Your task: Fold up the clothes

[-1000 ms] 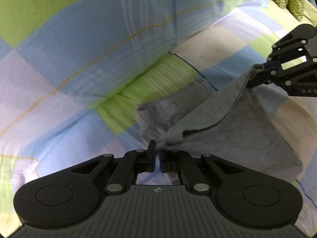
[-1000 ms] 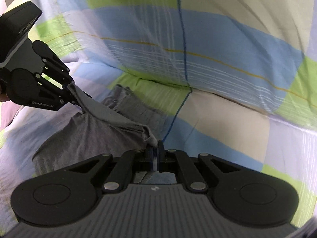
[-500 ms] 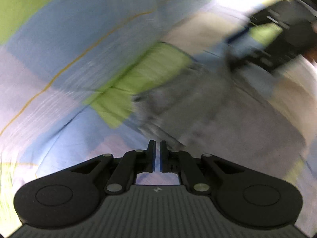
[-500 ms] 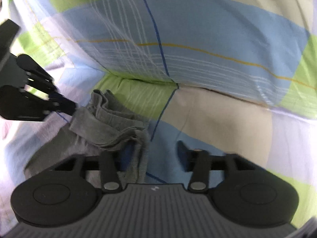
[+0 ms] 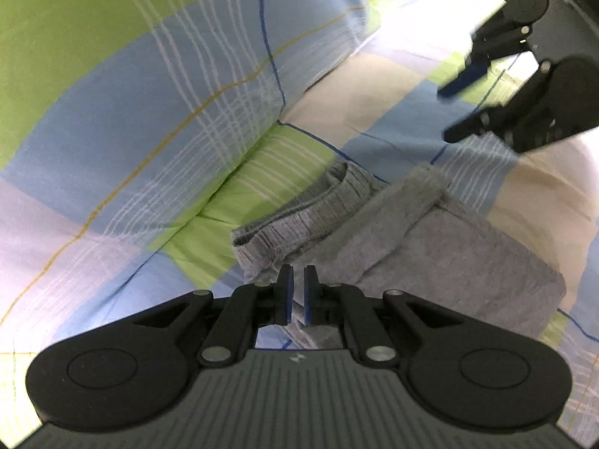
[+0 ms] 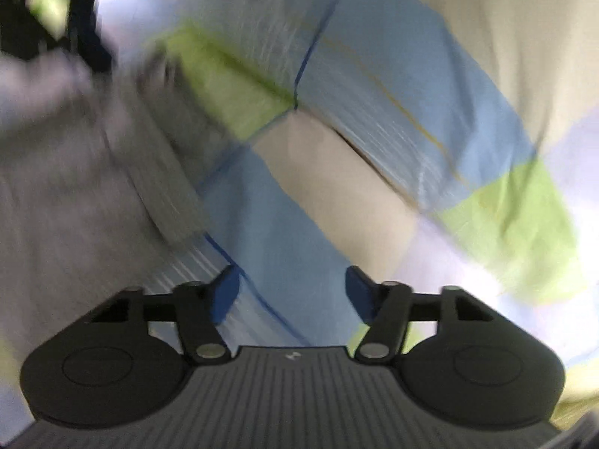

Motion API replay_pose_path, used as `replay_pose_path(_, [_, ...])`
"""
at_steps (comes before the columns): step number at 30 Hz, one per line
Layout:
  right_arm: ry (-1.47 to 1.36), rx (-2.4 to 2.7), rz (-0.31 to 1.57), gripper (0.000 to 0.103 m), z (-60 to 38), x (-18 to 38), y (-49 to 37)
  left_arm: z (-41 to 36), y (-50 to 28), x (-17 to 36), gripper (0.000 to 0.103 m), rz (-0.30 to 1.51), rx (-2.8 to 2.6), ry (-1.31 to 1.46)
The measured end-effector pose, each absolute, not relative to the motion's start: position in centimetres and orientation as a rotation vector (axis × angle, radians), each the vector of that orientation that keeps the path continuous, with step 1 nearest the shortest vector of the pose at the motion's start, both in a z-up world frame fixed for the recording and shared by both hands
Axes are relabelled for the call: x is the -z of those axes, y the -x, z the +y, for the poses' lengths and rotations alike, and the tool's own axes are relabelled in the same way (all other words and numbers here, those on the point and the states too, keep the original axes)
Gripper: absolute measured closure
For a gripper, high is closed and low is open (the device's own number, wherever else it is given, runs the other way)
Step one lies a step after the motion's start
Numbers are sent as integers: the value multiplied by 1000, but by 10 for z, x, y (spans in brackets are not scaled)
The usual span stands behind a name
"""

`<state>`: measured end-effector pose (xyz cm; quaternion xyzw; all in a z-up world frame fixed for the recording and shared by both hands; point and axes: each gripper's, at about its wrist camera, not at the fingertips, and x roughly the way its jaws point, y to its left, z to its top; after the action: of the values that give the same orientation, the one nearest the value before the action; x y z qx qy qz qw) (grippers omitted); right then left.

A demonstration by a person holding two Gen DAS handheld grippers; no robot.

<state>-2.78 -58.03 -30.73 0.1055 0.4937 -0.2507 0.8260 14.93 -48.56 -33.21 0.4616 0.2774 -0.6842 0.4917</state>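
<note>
while left tool tilts steeply over grey garment, right tool empty, closing

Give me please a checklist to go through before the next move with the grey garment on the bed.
1. Grey garment lies doubled over on the checked bedspread: ok.
2. Right gripper free of cloth: ok; its jaws have just been closing, with nothing between them.
3. Left gripper has released the garment: cannot tell; its jaws are nearly shut over the near edge.
4. Folded layer lines up with the ribbed waistband: not ok; the waistband sticks out past it.
5. Right wrist view sharp: not ok, blurred.
</note>
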Motion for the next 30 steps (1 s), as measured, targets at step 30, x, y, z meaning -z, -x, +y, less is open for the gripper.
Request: replay_pose_path(30, [-300, 302, 888, 103, -589, 370, -49, -507, -152, 355, 96, 633, 1629, -1083])
